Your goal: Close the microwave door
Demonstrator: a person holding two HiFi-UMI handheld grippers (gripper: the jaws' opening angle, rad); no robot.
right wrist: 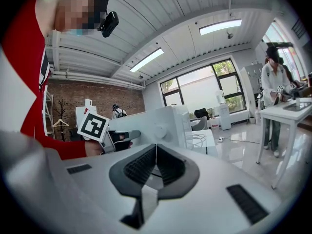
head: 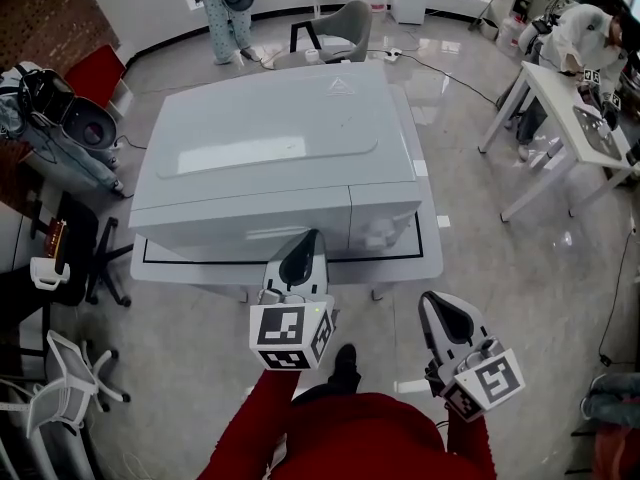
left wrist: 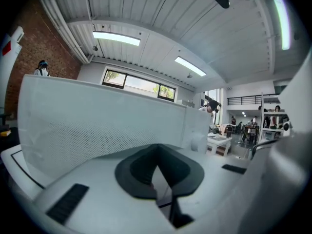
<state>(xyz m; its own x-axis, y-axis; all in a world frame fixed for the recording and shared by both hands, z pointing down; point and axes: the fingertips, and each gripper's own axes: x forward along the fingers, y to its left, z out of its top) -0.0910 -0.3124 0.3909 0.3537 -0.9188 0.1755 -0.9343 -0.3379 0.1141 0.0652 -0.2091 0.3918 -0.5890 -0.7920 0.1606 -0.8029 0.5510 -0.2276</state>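
Observation:
A white microwave (head: 270, 138) stands on a low white table (head: 432, 260), its front towards me. Its door (head: 240, 234) lies flush with the control panel and the round knob (head: 378, 234). In the left gripper view the meshed door (left wrist: 97, 126) fills the picture close ahead, with the knob (left wrist: 197, 143) to its right. My left gripper (head: 308, 240) is shut and empty, its tip right at the door's front near the panel seam; whether it touches I cannot tell. My right gripper (head: 437, 303) is shut on nothing, lower right, apart from the microwave (right wrist: 165, 123).
Office chairs (head: 70, 378) stand at the left, a grey chair (head: 340, 28) behind the table. At the right a person works at a white table (head: 560, 93). Another person stands at the back. A cable runs over the glossy floor (head: 470, 88).

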